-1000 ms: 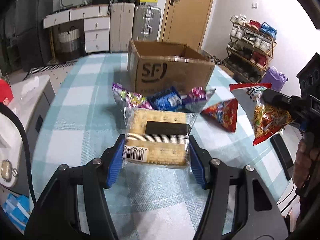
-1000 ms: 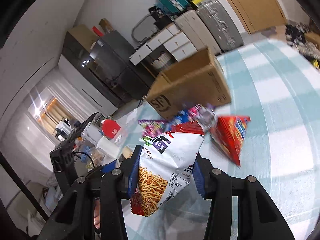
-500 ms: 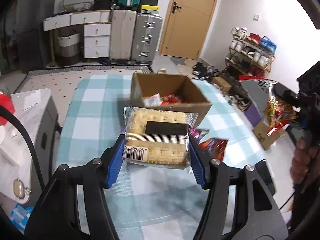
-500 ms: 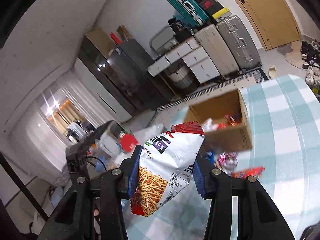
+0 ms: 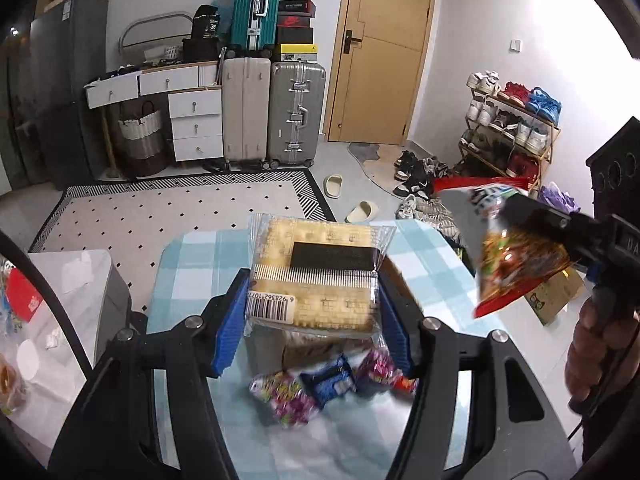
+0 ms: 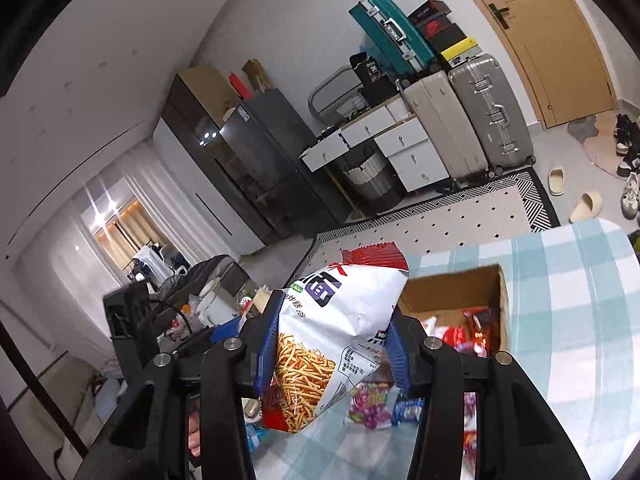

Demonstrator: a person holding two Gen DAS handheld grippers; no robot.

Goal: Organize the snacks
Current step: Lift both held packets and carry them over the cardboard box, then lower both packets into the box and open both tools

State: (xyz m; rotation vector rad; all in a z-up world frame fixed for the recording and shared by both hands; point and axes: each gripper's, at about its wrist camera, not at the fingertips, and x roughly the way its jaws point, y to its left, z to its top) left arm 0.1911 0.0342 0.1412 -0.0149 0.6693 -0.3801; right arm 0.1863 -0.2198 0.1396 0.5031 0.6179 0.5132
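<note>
Cracker pack point(image 5: 316, 276), flat and square in a clear wrapper with a black label and a barcode sticker, sits clamped between the blue pads of the left gripper point(image 5: 312, 312), held up in the air above the table. White crisp bag with a red crimped top and a picture of thin fried sticks point(image 6: 332, 332) is pinched between the blue pads of the right gripper point(image 6: 328, 344), also in the air; in the left wrist view the same bag point(image 5: 508, 256) hangs at the right, held by the black gripper with a person's hand point(image 5: 592, 344) on its grip.

Open brown cardboard box point(image 6: 456, 296) stands on the table with the teal-and-white checked cloth point(image 6: 568, 308), towards its far edge; red and white packets lie inside it. In the left wrist view the box is almost wholly hidden behind the cracker pack.

Small loose packets lie on the cloth just in front of the box: a purple-and-green one point(image 5: 286, 396), a blue one point(image 5: 330, 380), another purple one point(image 5: 376, 366), all blurred.

Beyond the far edge of the table: patterned rug point(image 5: 160, 208), white drawer unit point(image 5: 192, 120), beige and silver suitcases point(image 5: 276, 112) with a teal case on top, wooden door point(image 5: 384, 52), shoe rack point(image 5: 508, 128) at the right wall.
</note>
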